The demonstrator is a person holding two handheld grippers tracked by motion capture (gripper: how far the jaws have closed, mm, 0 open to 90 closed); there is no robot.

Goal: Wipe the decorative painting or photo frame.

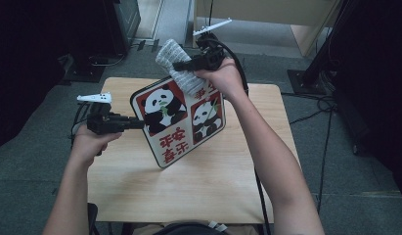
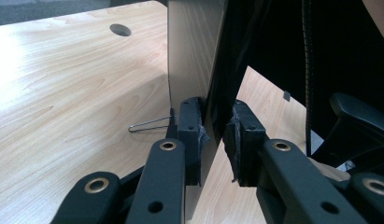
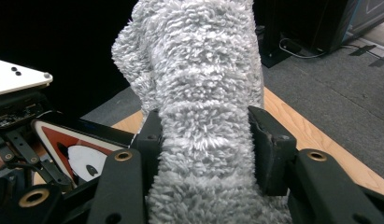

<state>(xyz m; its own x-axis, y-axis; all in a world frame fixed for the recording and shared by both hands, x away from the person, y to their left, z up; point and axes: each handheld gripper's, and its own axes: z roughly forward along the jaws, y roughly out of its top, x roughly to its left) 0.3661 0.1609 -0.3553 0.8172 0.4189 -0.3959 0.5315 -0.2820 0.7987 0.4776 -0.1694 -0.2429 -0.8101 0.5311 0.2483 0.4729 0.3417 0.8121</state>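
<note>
Grey fleece filled our right gripper (image 3: 206, 140), jaws clamped on the cloth (image 1: 181, 66); our left gripper (image 2: 217, 135) pinched the panda board (image 1: 181, 120) tilted above the surface (image 1: 140, 191). Wiping well, we judged, needed steady, flat strokes.

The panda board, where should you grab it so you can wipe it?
Grab the panda board by its thin left edge, coming from the left side, as the left gripper does. The board is flat and tilted up, so this leaves the picture clear for the cloth.
</note>
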